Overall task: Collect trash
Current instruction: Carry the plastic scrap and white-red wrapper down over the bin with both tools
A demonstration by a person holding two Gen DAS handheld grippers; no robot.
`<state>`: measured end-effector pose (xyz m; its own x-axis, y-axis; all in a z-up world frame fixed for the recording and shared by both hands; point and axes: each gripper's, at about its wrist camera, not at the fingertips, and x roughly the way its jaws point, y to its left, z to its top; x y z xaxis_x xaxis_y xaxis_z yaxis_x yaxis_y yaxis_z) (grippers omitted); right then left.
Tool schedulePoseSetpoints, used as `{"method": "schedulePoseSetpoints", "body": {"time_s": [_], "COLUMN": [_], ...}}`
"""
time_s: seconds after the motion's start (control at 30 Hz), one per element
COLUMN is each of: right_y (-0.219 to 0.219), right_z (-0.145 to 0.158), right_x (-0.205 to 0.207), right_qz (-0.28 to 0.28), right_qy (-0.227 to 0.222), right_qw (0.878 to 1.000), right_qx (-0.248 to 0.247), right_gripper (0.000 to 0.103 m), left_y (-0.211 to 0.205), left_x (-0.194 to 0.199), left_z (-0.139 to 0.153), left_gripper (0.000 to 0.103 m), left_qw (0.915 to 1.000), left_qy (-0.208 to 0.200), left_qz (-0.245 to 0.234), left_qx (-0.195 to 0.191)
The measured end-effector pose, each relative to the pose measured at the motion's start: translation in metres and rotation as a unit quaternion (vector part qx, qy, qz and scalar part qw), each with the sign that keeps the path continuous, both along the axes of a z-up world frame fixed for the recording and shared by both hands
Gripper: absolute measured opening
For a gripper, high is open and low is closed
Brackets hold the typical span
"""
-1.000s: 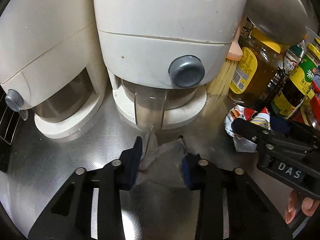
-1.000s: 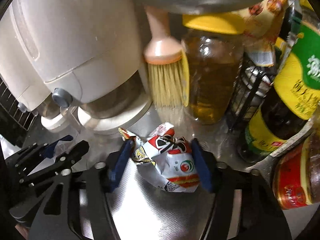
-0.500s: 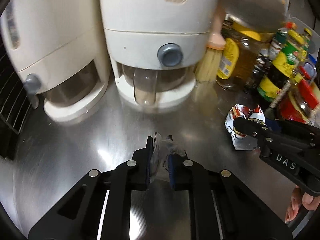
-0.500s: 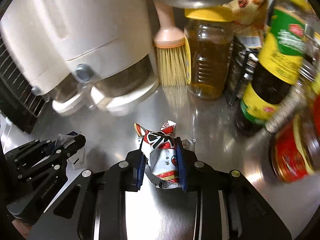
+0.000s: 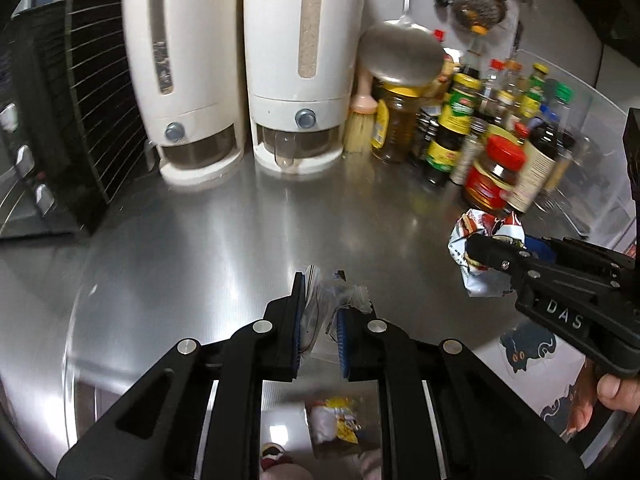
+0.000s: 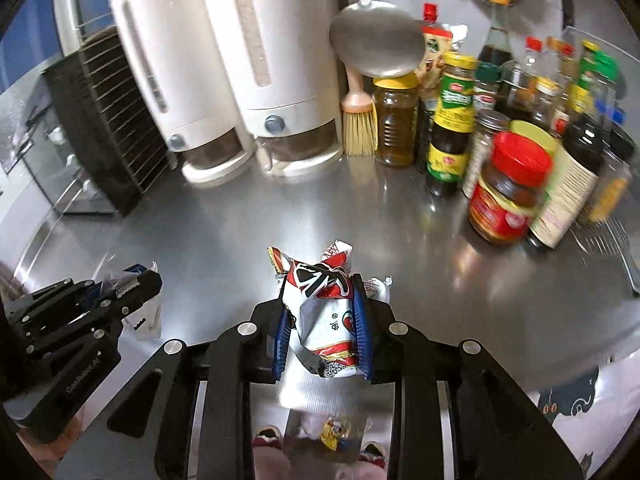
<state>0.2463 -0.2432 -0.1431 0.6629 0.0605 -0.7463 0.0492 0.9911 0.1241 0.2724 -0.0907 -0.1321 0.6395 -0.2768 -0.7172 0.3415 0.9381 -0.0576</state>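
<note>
Trash is now off the steel counter (image 5: 168,264): both pieces that lay by the far dispensers (image 5: 296,80) a second ago are lifted toward me. My left gripper (image 5: 318,312) is pinched nearly closed on the clear plastic bag (image 5: 320,300); my right gripper (image 6: 322,320), further right, clamps the crumpled snack wrapper (image 6: 320,300) between its pads.

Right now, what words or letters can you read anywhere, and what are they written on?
"DAS": white letters on the side of the right claw, which holds a crumpled snack wrapper.
Small grey print on the side of the left claw: too blurred to read for sure.
Bottle and jar labels: too small and blurred to read.
Snack wrapper print: too crumpled to read.
</note>
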Motion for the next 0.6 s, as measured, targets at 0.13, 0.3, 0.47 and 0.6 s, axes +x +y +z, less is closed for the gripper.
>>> {"method": "schedulePoseSetpoints", "body": {"time_s": [0.13,0.3,0.47,0.6], "right_y": [0.006,0.011,0.013,0.018], "right_z": [-0.004,-0.029,-0.073,-0.119], "right_x": [-0.051,-0.101,-0.130,-0.144], "right_qz": [0.005,0.005,0.007,0.007], "right_qy": [-0.004,0.002,0.026,0.048], "right_qw": [1.000,1.000,0.999,0.998], "right_qx": [0.005,0.014,0.033,0.028], "right_gripper": [0.029,0.029,0.029,0.029], "left_y": [0.010,0.019,0.031,0.033], "left_x": [-0.052,-0.107,-0.144,-0.161], "left_z": [-0.004,-0.032,-0.078,-0.117], "left_gripper": [0.013,0.014,0.014,0.014], "left_qw": [1.0000,0.9999,0.9997,0.9995], "left_qy": [-0.006,0.000,0.015,0.026], "left_qz": [0.000,-0.008,-0.009,-0.015], "left_qx": [-0.003,-0.011,-0.019,-0.009]}}
